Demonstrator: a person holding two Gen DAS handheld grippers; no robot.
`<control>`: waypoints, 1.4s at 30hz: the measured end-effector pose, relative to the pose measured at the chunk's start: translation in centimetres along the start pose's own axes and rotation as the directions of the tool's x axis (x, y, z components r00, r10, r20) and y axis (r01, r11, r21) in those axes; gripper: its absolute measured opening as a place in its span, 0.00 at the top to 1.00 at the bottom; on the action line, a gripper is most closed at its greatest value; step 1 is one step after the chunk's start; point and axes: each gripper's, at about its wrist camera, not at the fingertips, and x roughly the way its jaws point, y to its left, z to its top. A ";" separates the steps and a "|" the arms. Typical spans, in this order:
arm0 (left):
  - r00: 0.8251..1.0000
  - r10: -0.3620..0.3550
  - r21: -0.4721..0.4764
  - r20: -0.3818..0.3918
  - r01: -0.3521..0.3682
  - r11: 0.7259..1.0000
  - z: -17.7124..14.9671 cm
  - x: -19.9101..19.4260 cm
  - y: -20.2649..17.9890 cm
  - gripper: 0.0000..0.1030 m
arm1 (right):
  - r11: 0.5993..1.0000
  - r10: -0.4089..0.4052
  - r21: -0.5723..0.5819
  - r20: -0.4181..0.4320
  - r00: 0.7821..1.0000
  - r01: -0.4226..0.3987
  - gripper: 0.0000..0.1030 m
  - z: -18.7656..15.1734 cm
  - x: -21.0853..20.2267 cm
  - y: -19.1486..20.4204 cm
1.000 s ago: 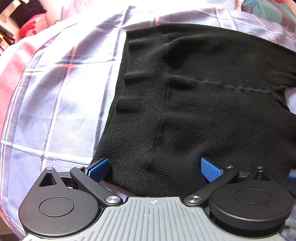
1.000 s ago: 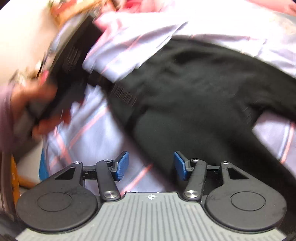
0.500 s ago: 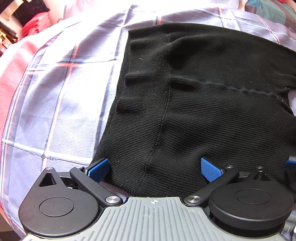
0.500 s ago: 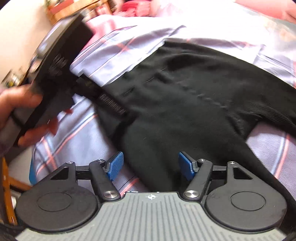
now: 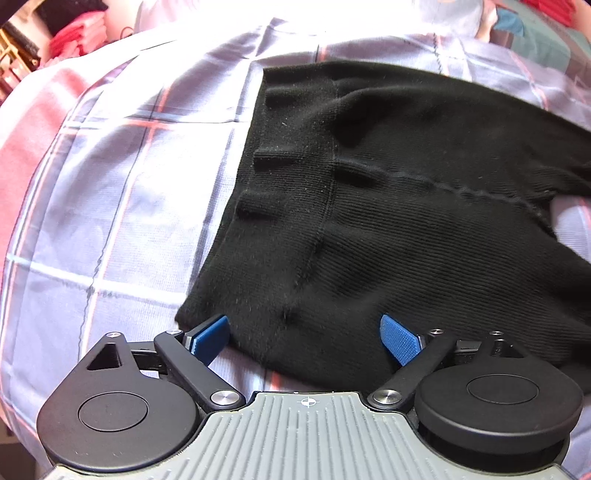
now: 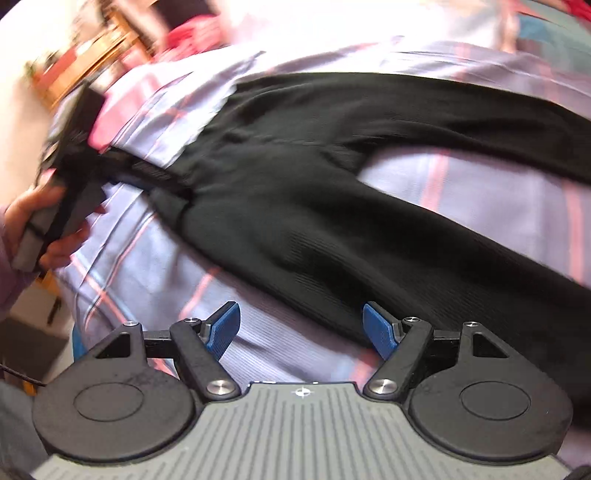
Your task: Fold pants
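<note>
Black ribbed pants (image 5: 388,206) lie spread on a plaid bedsheet (image 5: 122,192), waistband to the left, legs running right. My left gripper (image 5: 304,338) is open, its blue pads on either side of the near waistband corner. In the right wrist view the pants (image 6: 332,206) lie with two legs apart. My right gripper (image 6: 301,328) is open, above the sheet at the near leg's edge. The left gripper (image 6: 66,177) shows there at the waistband, held by a hand.
The bedsheet (image 6: 461,199) shows between the two legs. Red and pink folded clothes (image 5: 74,33) sit on shelves at the far left. A wooden shelf (image 6: 92,62) stands beyond the bed. The bed edge drops off at the lower left.
My right gripper has swung right along the near leg, and its jaws stand wider. My left gripper has drawn back slightly at the waistband corner, still open.
</note>
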 end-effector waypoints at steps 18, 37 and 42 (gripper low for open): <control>0.855 -0.516 -0.485 0.042 0.469 0.738 -3.8 1.5 2.9 0.00 | 0.587 -0.278 0.804 0.310 0.909 -0.095 0.38 -12.5 -11.0 -19.3; 0.895 -0.438 -0.605 0.081 0.394 0.692 -3.5 1.7 4.5 0.19 | 0.553 -0.378 0.831 0.192 0.906 0.055 0.90 -9.9 -10.6 -25.6; 0.886 -0.440 -0.536 0.149 0.446 0.717 -1.0 -1.1 4.0 0.19 | 0.625 -0.354 0.780 0.276 0.893 0.006 0.93 -5.8 -12.3 -25.7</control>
